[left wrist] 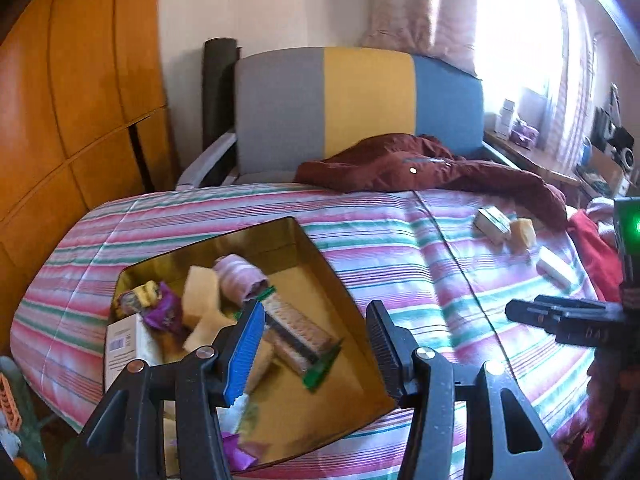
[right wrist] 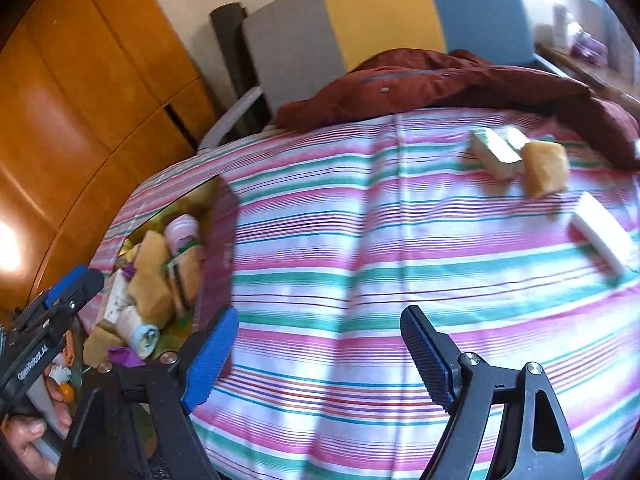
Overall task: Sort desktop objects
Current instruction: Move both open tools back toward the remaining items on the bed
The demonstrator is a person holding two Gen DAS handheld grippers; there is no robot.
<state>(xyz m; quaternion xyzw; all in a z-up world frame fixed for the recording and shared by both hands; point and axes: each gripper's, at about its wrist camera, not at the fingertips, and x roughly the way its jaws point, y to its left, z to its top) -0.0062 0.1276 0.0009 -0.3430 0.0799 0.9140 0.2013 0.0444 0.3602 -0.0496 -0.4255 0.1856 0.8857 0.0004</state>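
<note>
A gold tin box (left wrist: 320, 264) lies on the striped bedcover, holding yellow sponges, a pink rolled cloth (left wrist: 240, 280), a green-ended biscuit pack (left wrist: 296, 336), a white carton and purple wrappers. My left gripper (left wrist: 316, 320) is open and empty over the box. My right gripper (right wrist: 320, 332) is open and empty above bare cover; it shows in the left wrist view (left wrist: 560, 316). On the cover to the right lie a small box (right wrist: 496, 152), a yellow sponge (right wrist: 546, 168) and a white bar (right wrist: 600, 236). The tin also shows in the right wrist view (right wrist: 216, 196).
A dark red jacket (left wrist: 420, 164) lies across the back of the bed. A grey, yellow and blue chair back (left wrist: 360, 104) stands behind it. Wooden cupboards (left wrist: 60, 100) are at the left. A cluttered shelf (left wrist: 560, 152) is at the right by the window.
</note>
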